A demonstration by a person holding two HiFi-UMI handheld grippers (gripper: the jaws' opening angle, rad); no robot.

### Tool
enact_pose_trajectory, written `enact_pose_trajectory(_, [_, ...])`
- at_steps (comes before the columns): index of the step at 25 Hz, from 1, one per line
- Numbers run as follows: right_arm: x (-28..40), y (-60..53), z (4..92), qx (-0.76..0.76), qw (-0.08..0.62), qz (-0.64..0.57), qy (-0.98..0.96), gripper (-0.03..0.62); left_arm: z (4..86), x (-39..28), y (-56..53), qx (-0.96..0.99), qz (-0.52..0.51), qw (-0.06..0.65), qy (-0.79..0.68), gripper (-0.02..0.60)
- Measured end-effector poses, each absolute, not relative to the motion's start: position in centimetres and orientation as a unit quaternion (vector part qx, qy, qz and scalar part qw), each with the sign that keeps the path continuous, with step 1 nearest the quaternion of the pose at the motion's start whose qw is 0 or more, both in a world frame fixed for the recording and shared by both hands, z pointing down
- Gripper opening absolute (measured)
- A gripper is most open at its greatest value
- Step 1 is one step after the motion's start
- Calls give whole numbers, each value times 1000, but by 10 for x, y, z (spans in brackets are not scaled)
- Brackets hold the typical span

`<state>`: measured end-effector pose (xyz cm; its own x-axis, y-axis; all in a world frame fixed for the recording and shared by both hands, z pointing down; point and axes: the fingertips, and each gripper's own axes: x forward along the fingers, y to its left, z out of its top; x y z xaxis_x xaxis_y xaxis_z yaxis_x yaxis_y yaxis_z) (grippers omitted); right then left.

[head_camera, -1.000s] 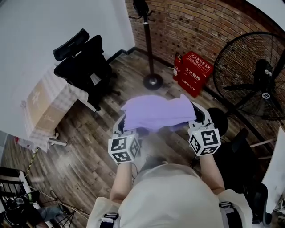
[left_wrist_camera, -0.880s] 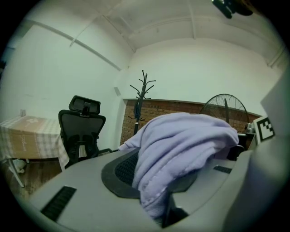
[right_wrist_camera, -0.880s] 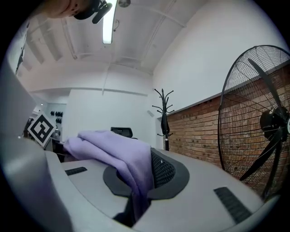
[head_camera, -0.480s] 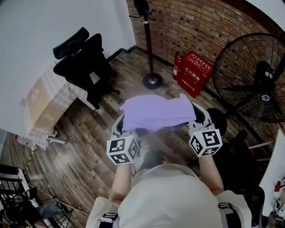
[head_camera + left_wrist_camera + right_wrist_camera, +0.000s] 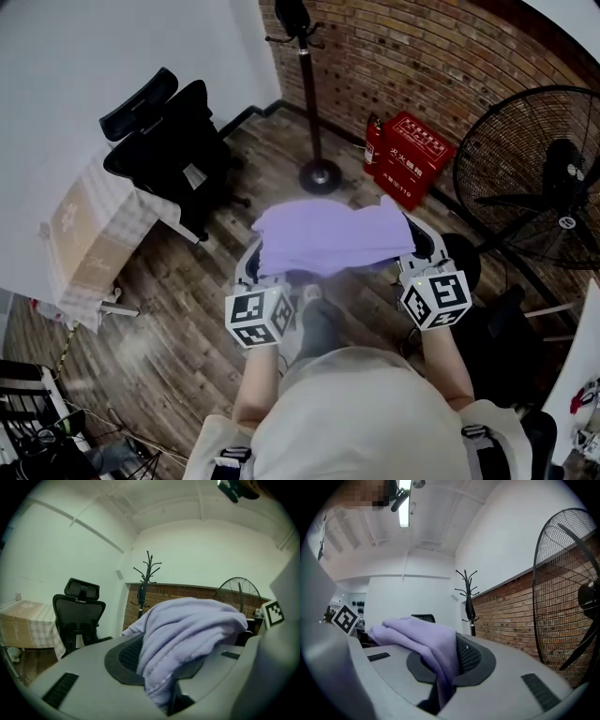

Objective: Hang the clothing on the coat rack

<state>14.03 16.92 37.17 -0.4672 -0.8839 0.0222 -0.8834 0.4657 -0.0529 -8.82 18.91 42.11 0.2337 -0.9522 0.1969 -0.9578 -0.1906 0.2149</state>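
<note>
A lilac garment (image 5: 328,234) is stretched between my two grippers above the wooden floor, in the middle of the head view. My left gripper (image 5: 255,264) is shut on its left edge; in the left gripper view the cloth (image 5: 183,639) bunches out from between the jaws. At the garment's right edge my right gripper (image 5: 412,246) is shut on a fold of the cloth (image 5: 433,651). The dark coat rack (image 5: 307,84) stands ahead in the corner by the brick wall, its hooks (image 5: 147,569) empty in the left gripper view, and it also shows as a coat rack (image 5: 468,599) in the right gripper view.
A black office chair (image 5: 169,150) stands at the left beside a cloth-covered table (image 5: 84,234). A red box (image 5: 411,157) sits against the brick wall, and a large black floor fan (image 5: 534,178) stands at the right. Cables and gear (image 5: 37,441) lie at lower left.
Both grippers have carried the garment a little toward the coat rack; the rack's base and the red box now sit slightly closer in the head view. The grips are unchanged.
</note>
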Motion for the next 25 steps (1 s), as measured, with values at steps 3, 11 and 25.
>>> enact_pose_trajectory(3, [135,141,371,-519,3,-29,854,18,420,-93,158,776,10,144,-615,92])
enact_pose_trajectory(11, [112,53,360,-529,7,-31,848,18,409,-116,65,784,15,134,-605,91])
enact_pose_trajectory(25, [57,-100,353,-542,14,-27,839,18,400,-173,-96,796,18,119,-593,91])
